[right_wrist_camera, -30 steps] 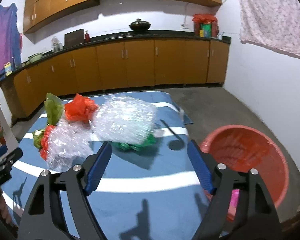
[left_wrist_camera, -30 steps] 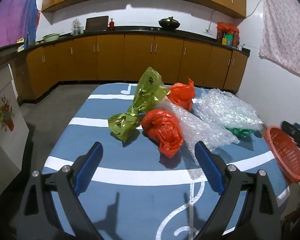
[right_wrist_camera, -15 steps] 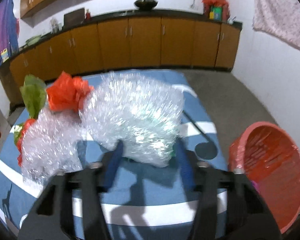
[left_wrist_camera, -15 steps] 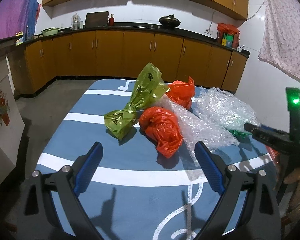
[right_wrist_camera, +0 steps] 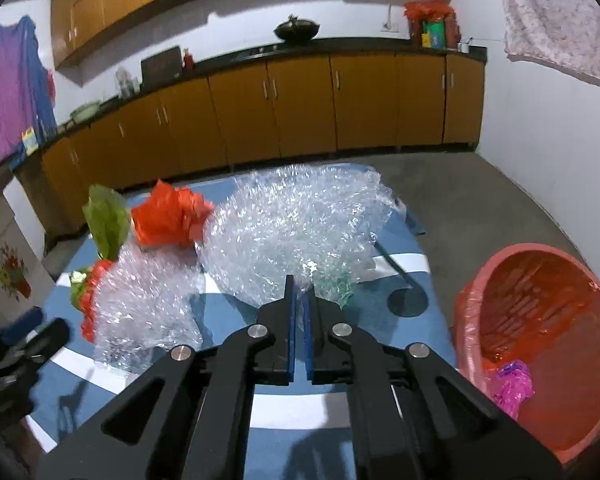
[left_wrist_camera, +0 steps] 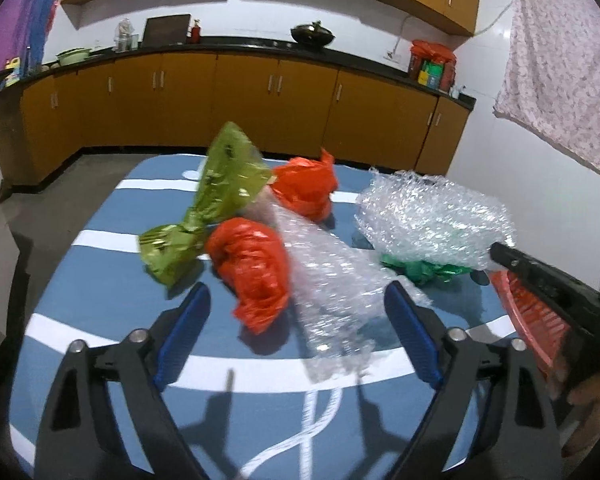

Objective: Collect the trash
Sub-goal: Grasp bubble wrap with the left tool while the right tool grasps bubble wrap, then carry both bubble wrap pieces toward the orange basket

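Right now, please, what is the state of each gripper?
Left gripper: open, holding nothing.
Right gripper: closed on the edge of the bubble wrap.

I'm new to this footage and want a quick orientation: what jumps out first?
The right gripper has its jaws shut on a big wad of clear bubble wrap in the middle of the blue striped table. A red basket sits just to its right, a pink scrap inside. The left gripper hangs open before a red bag.
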Available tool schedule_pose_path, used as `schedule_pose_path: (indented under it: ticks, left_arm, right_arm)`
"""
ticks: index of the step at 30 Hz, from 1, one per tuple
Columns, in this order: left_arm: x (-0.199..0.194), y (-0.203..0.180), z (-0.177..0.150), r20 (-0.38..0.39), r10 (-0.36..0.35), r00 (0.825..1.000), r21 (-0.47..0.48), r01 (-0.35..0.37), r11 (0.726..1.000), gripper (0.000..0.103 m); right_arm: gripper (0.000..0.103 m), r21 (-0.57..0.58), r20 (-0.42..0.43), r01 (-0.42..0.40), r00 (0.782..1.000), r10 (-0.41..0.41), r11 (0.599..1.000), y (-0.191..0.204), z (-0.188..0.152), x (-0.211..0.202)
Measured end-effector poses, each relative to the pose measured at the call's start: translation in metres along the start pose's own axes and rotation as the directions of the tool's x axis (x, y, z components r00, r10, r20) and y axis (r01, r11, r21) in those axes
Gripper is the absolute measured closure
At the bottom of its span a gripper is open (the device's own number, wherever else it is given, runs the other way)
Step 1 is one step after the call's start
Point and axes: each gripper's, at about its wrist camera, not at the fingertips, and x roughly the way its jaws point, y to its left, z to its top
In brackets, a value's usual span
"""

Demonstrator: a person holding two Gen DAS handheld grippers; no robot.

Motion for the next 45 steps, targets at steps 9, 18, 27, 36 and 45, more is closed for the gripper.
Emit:
schedule_pose_path:
  ticks: [9,18,27,36,45]
  left_arm:
    - [0.049,-0.017,0.007,-0.140,-0.040,0.989,-0.047,0.033,0.998,0.032]
    - [0.062,-0.036,0.009,-0.177,-0.054,0.983,-0.046,0.047,0.998,0.045]
    - [0.064,-0.036,0.001,-0.186,-0.092,0.978,-0.048,0.084,0.995,0.089]
    - [0.021,-0.040,0.011,-0.096,-0.150,0.984,-0.009,0.150,0.989,0.091]
    - [-0.018,-0.050,0.016,-0.033,-0.190,0.981,0.046,0.191,0.980,0.092]
  right_arm:
    - [0.099,0.061,0.019,0.024,1.000,-0.025,0.998,-0.025,-0.002,-0.021]
    - [0.099,0.035,0.028,0.024,0.999,-0.025,0.999,-0.022,-0.008,-0.027]
    - [0.100,0.025,0.047,0.019,0.999,-0.020,1.000,-0.022,-0.011,-0.039]
    - [0.100,0.014,0.092,0.009,0.996,-0.010,1.000,-0.021,-0.006,-0.060]
    - [0.100,0.017,0.143,0.019,0.990,-0.021,1.000,-0.027,-0.001,-0.084]
